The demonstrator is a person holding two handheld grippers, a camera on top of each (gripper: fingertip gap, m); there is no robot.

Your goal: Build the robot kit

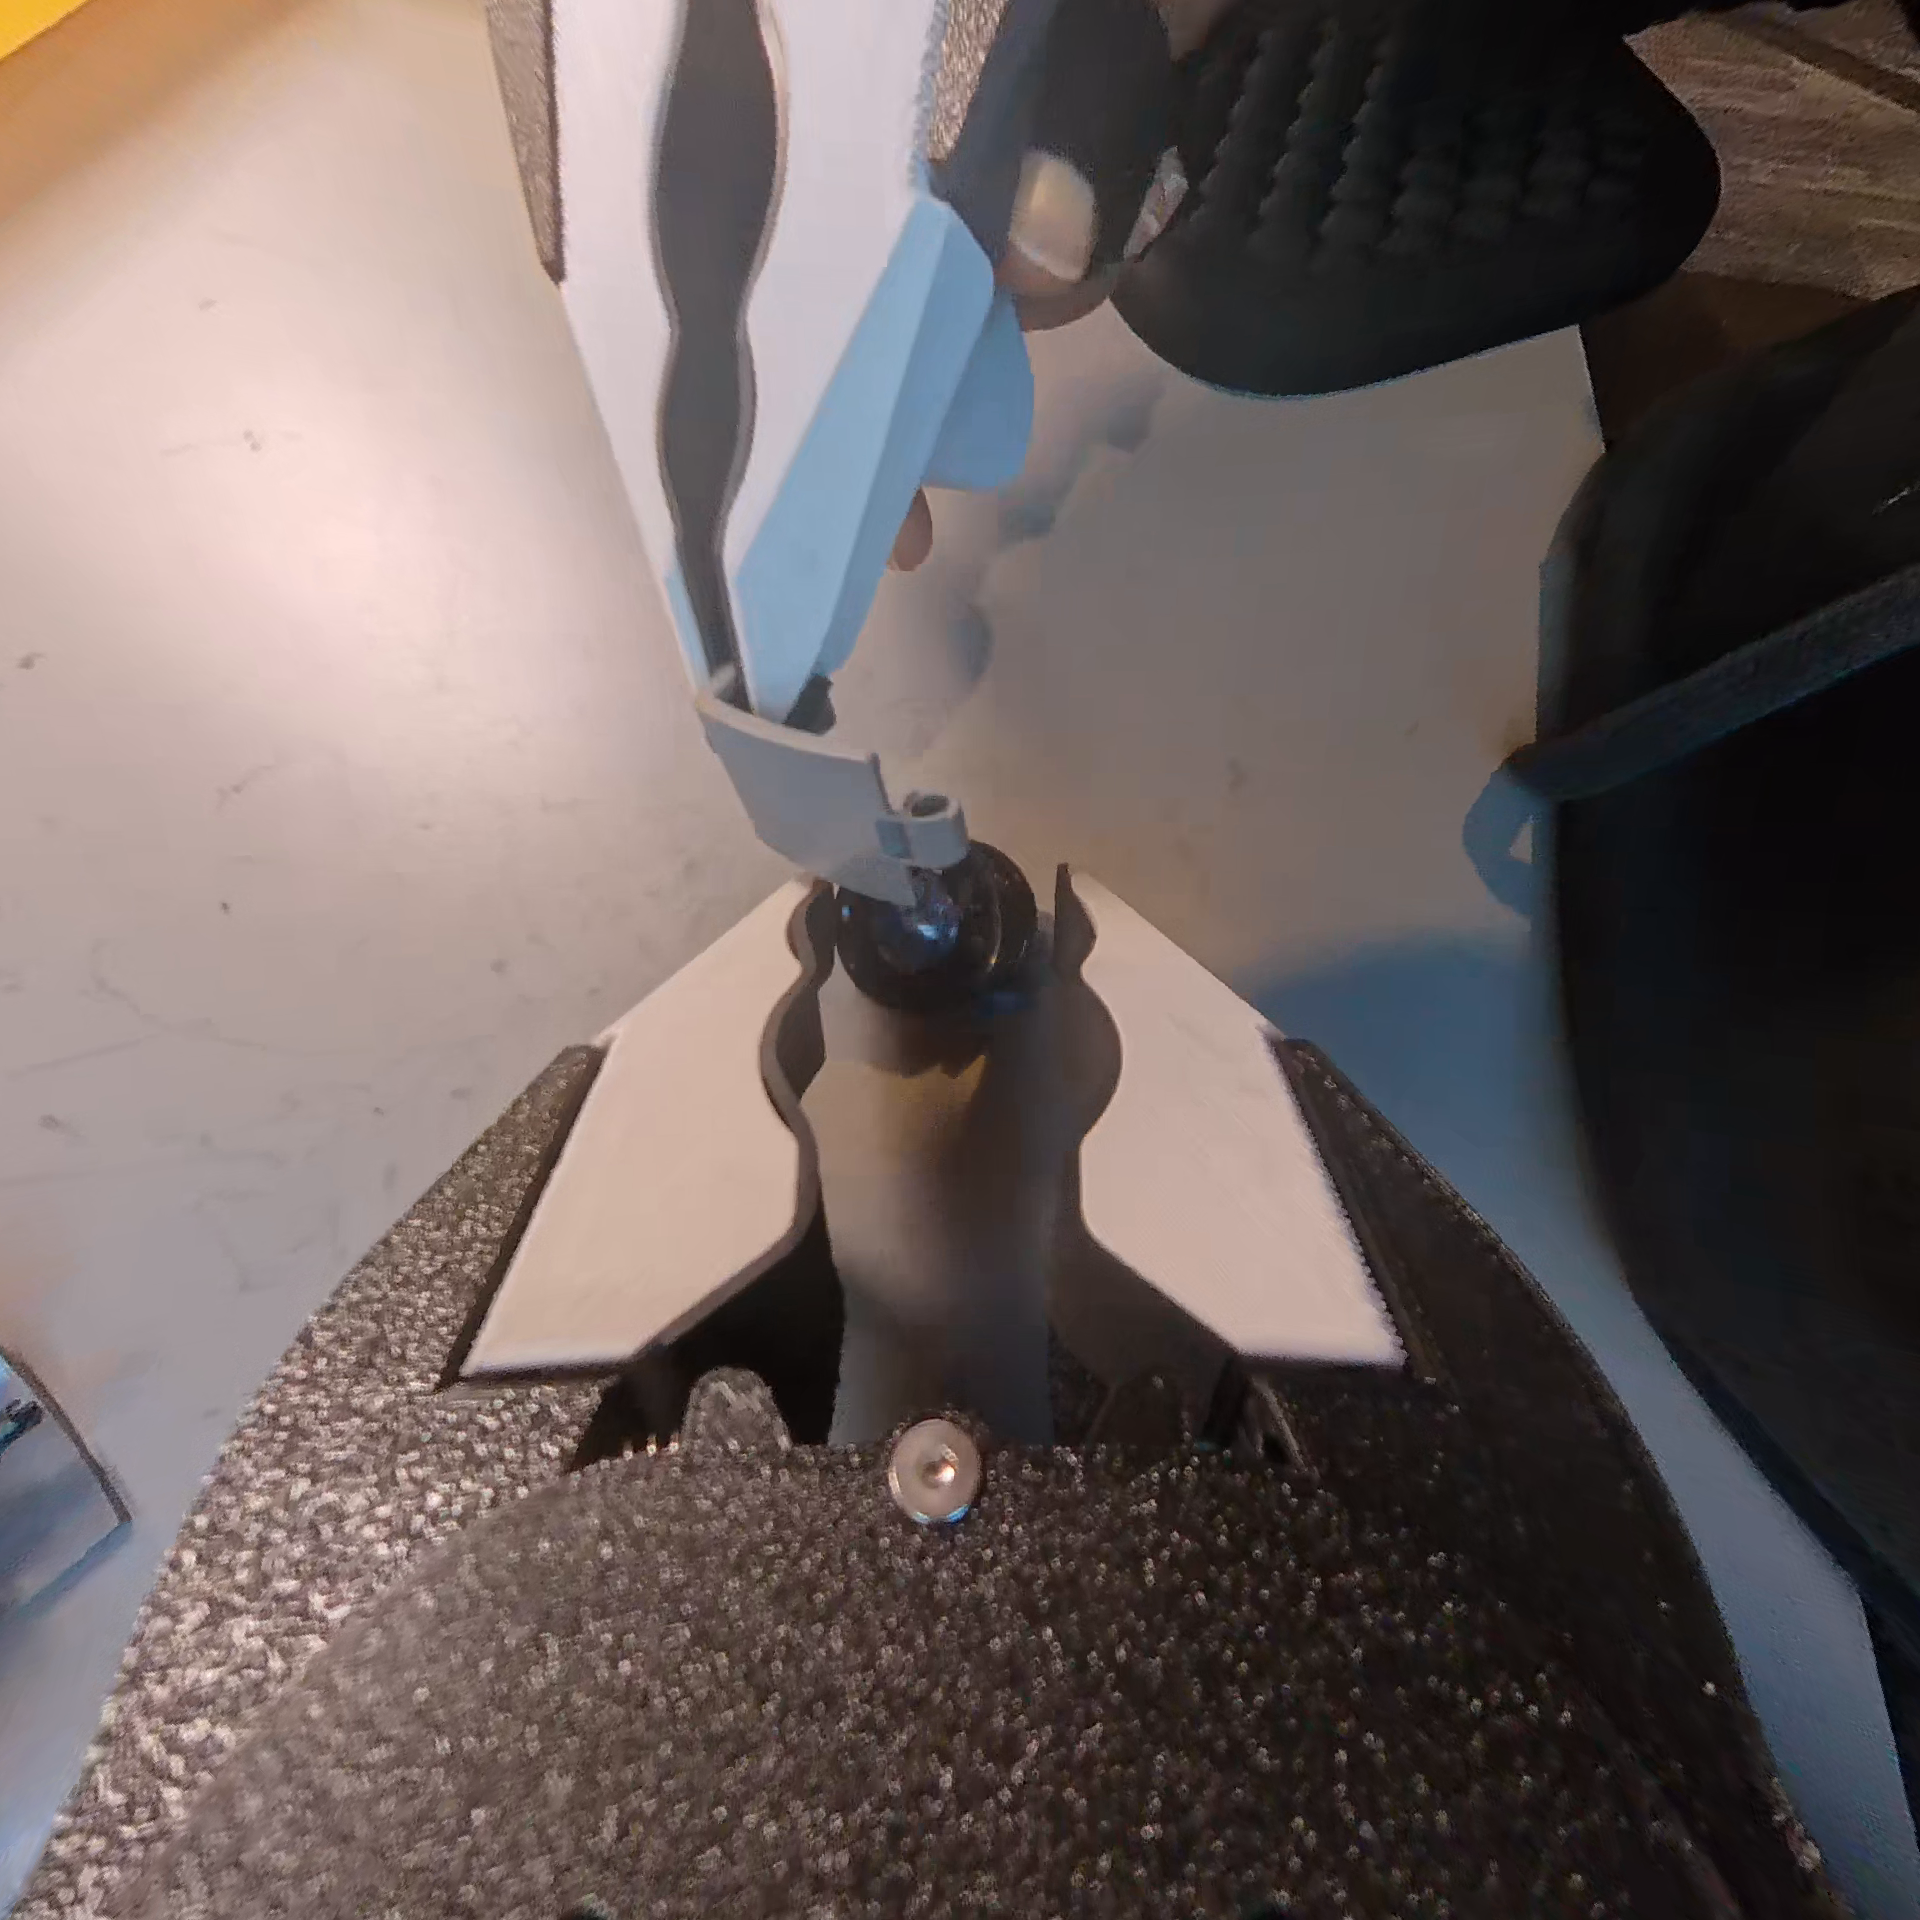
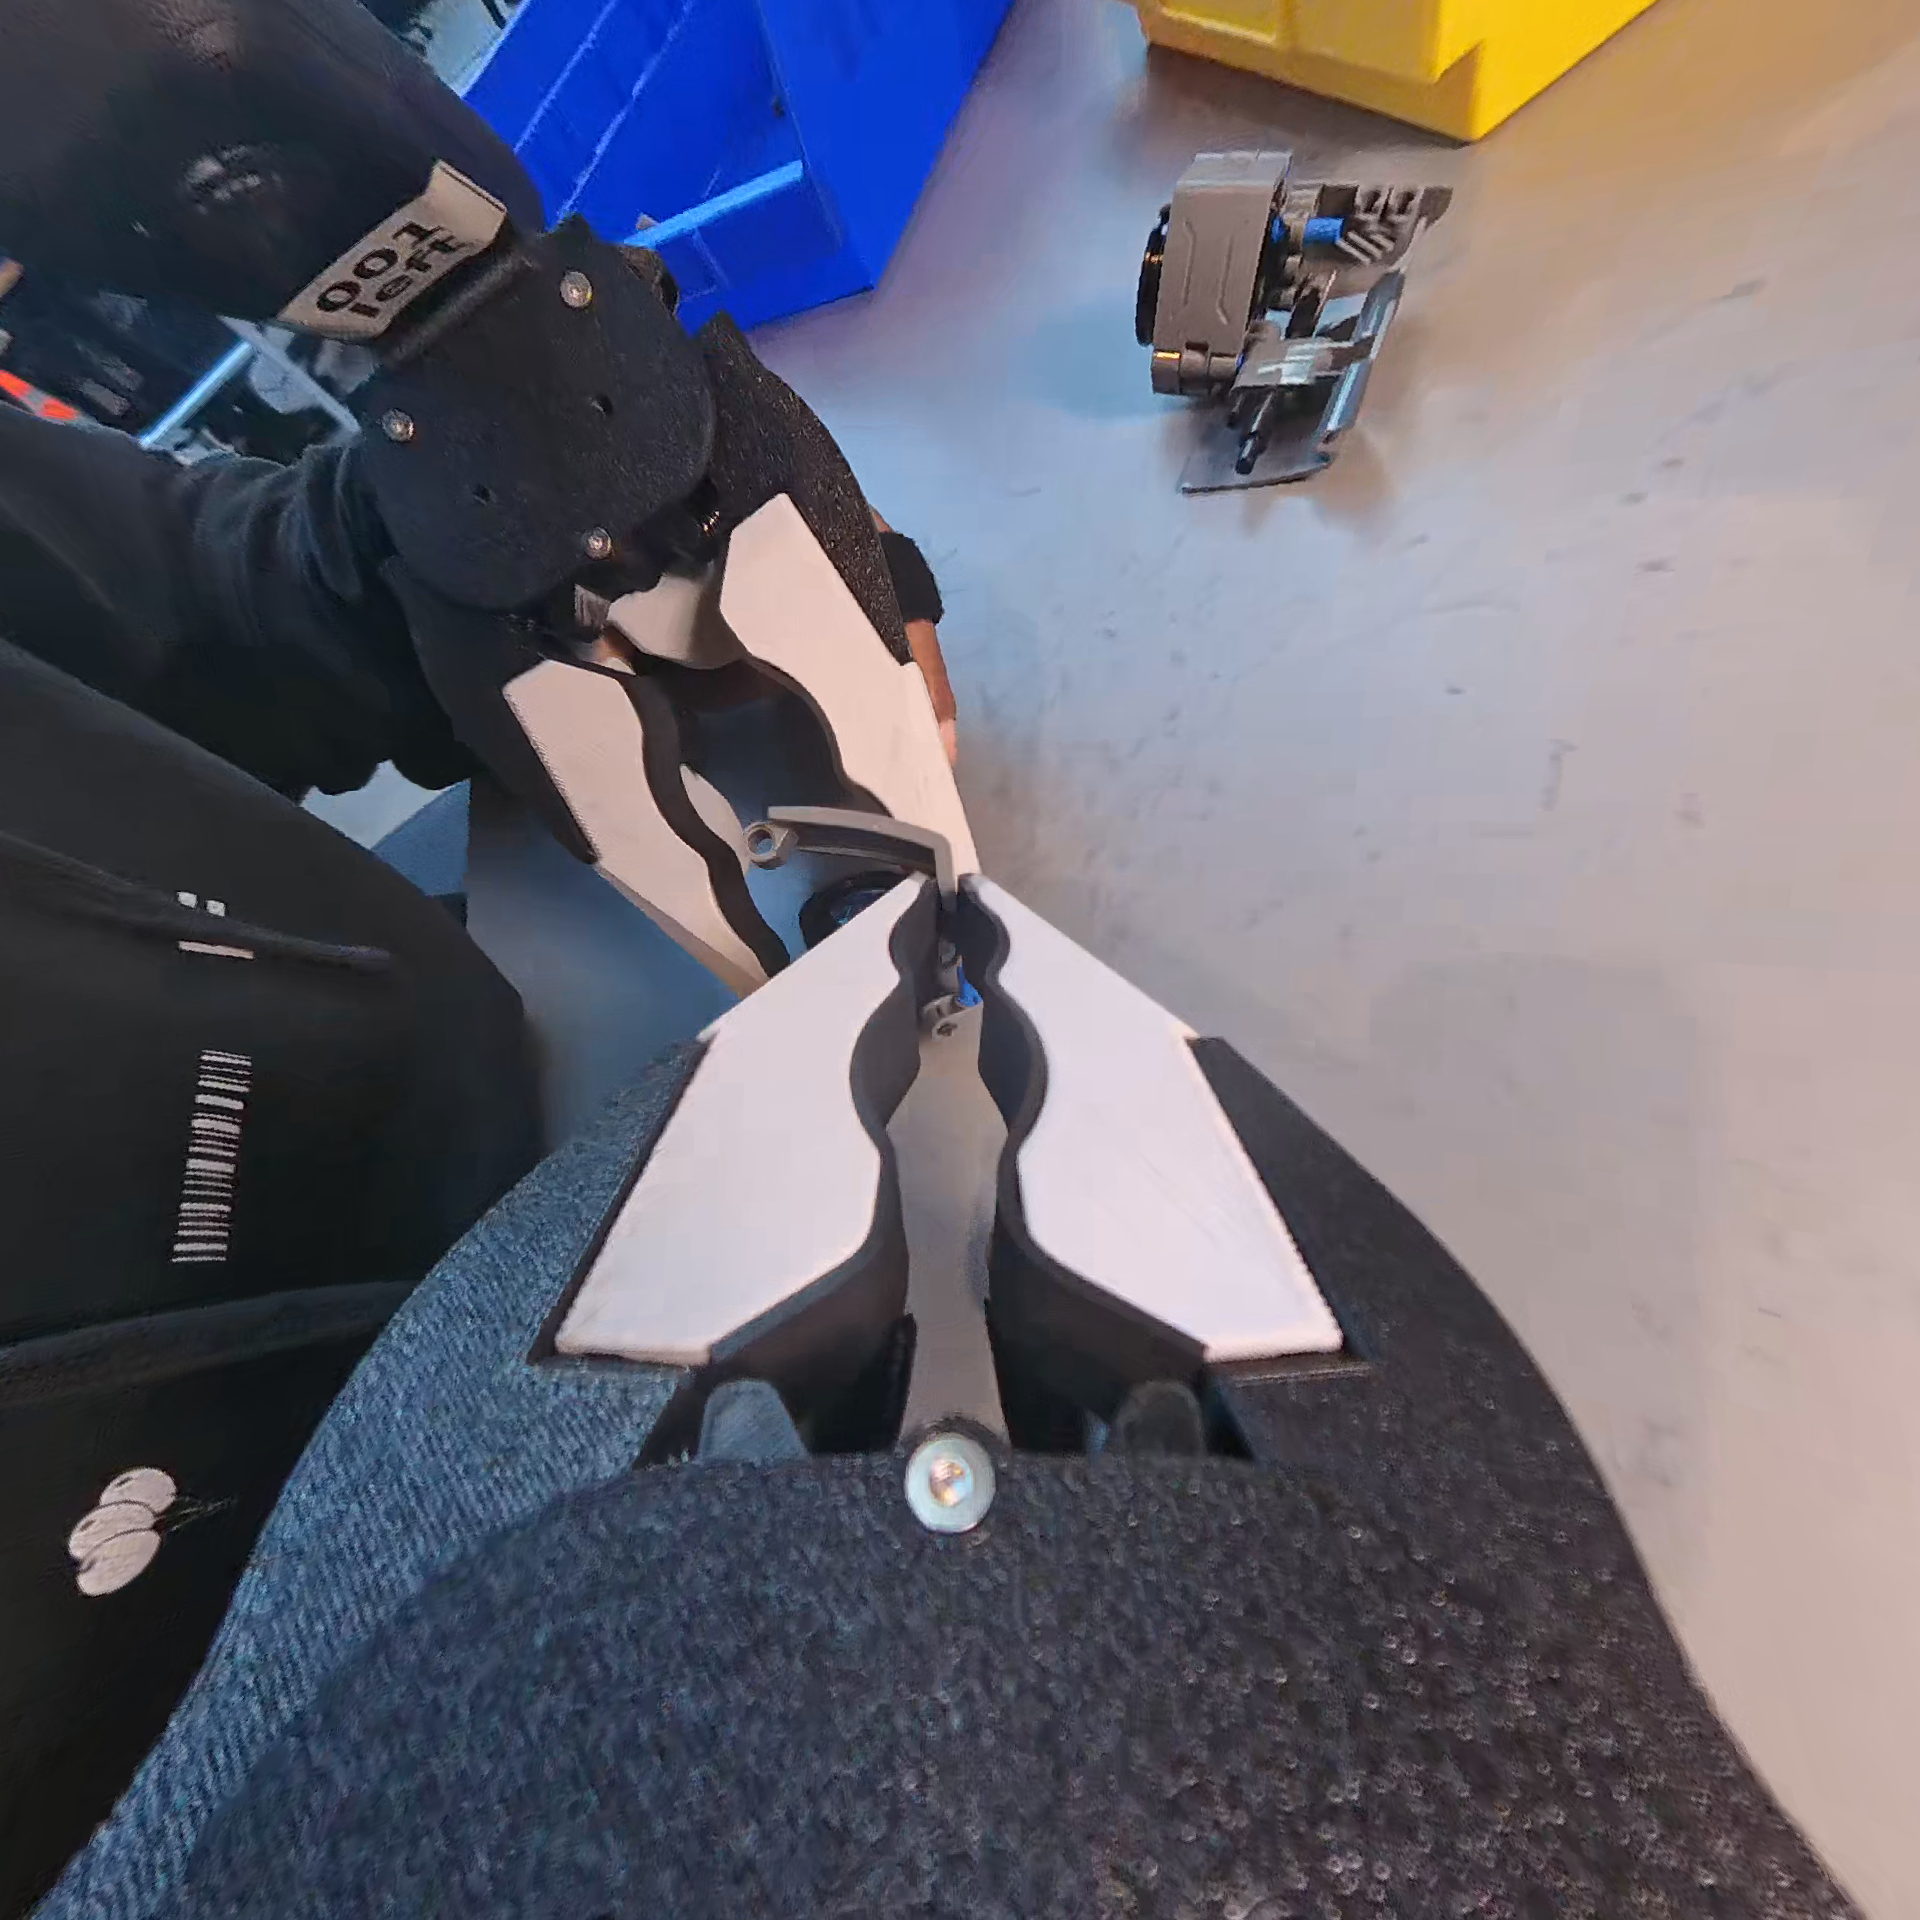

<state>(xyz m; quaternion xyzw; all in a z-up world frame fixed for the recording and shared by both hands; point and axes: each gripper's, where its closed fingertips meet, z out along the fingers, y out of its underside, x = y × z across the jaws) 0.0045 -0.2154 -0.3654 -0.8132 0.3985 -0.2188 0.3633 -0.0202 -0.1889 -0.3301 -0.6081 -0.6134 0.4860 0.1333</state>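
Grey bracket, a small curved plastic piece with an eyelet at one end, is held above the counter, between the two tools and close to the person's edge. The right tool has its tips closed tight on the bracket's far end, with a small blue-and-grey fitting lodged between its fingers behind the tips. The left tool is closed onto a black round part, a dark wheel-like piece with a glossy centre, pinched at the tips. In the left wrist view the bracket's eyelet end sits directly over the round part and appears to touch it.

Judgement: the two pieces are being mated. Good practice is to keep both grips firm, hold the round part steady and bring the bracket on squarely, without twisting.

Elsewhere: a grey mechanical assembly lies well apart toward the far edge, with a blue bin and a yellow bin beyond.
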